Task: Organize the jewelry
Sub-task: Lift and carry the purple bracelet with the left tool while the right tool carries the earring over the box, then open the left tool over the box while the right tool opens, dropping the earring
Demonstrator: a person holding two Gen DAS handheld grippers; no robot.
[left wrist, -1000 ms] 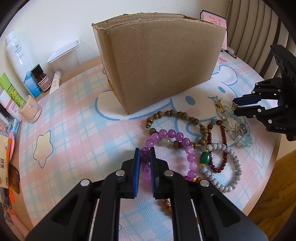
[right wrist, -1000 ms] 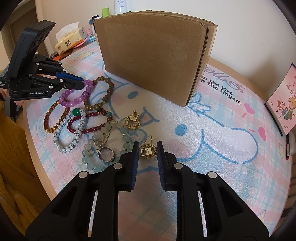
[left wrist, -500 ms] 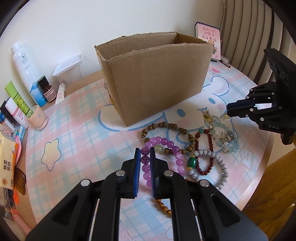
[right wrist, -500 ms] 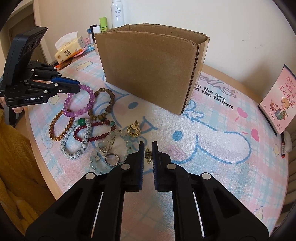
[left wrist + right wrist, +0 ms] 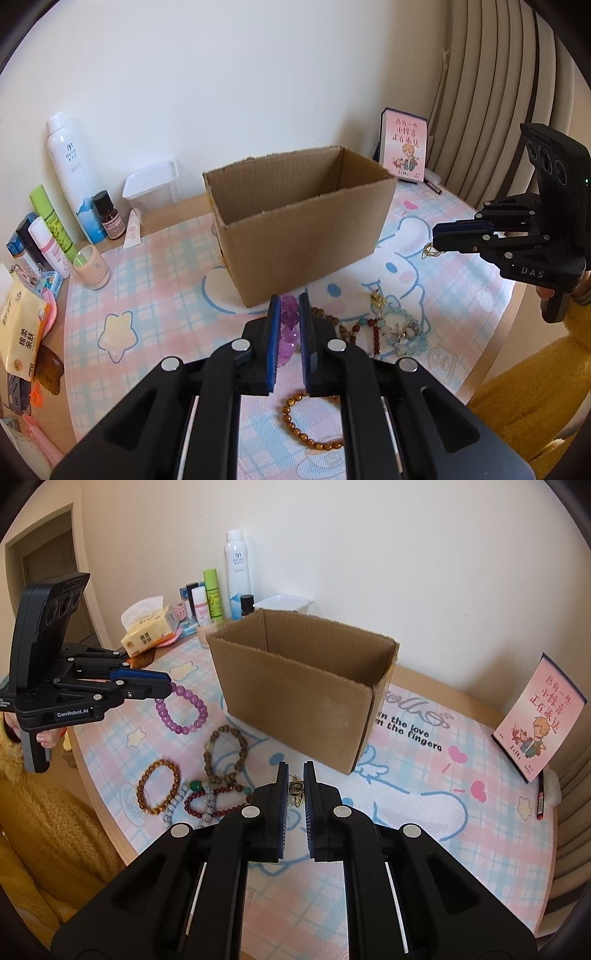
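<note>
I pinch the purple bead bracelet (image 5: 181, 712) in my left gripper (image 5: 289, 308) and the small gold earring (image 5: 295, 789) in my right gripper (image 5: 296, 777), both raised to clear the open brown cardboard box (image 5: 295, 686).

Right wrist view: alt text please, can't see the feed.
The right gripper pinches a gold earring above the mat; the left gripper dangles a purple bead bracelet. An open cardboard box stands behind.

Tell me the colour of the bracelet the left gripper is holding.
Purple, translucent round beads: the bracelet hangs from the left gripper, clearest in the right wrist view.
</note>
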